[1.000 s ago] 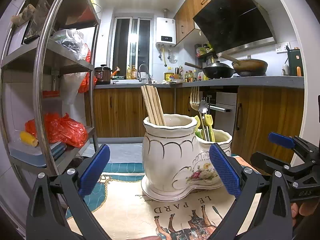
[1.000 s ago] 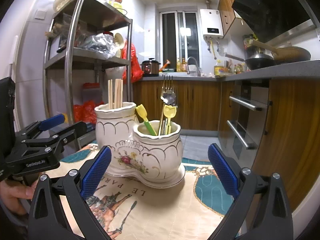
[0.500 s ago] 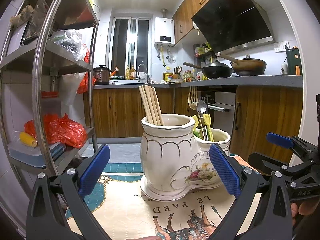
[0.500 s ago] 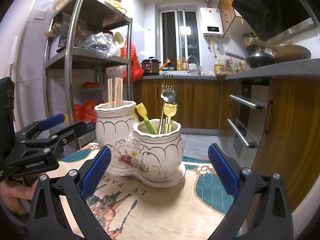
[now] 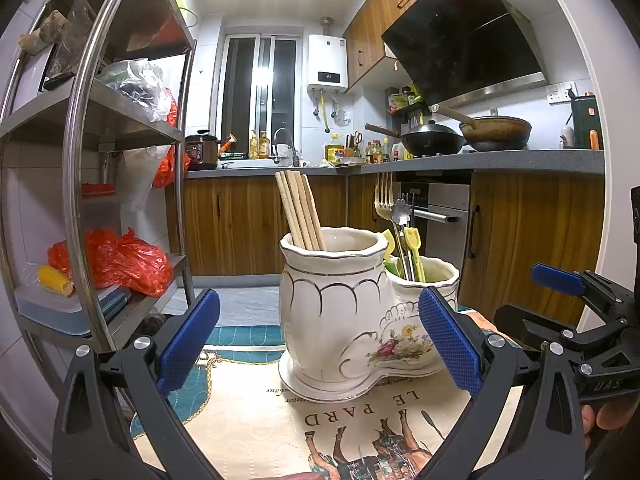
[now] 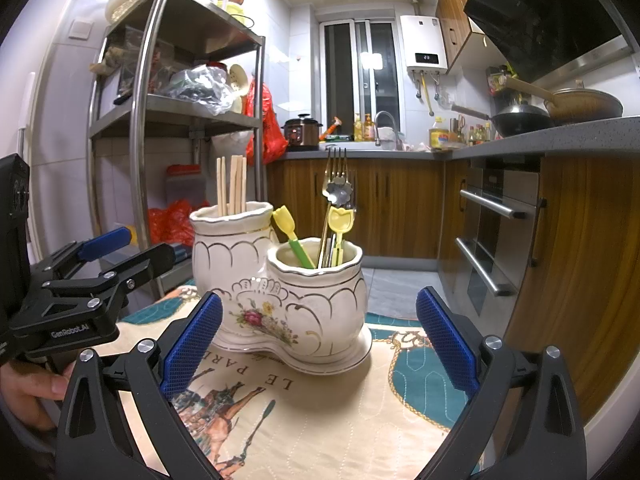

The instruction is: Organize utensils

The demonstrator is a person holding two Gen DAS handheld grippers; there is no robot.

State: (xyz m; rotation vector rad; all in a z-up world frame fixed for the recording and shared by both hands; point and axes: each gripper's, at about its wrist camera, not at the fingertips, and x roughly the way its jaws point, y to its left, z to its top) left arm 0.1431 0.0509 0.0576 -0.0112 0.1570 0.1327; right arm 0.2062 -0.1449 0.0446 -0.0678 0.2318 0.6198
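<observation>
Chopsticks [image 5: 301,210] stand in the tall pot, forks and spoons [image 6: 335,216] in the short pot of the holder [image 6: 280,292] on the cloth [image 6: 340,408], so your left gripper [image 5: 318,344] and right gripper [image 6: 318,340], both spread wide and empty, look finished.

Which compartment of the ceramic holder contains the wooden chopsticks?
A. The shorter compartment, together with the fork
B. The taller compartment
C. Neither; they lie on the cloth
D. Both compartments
B: the wooden chopsticks stand only in the taller compartment of the ceramic holder, while the fork and the yellow utensils are in the shorter compartment.
</observation>
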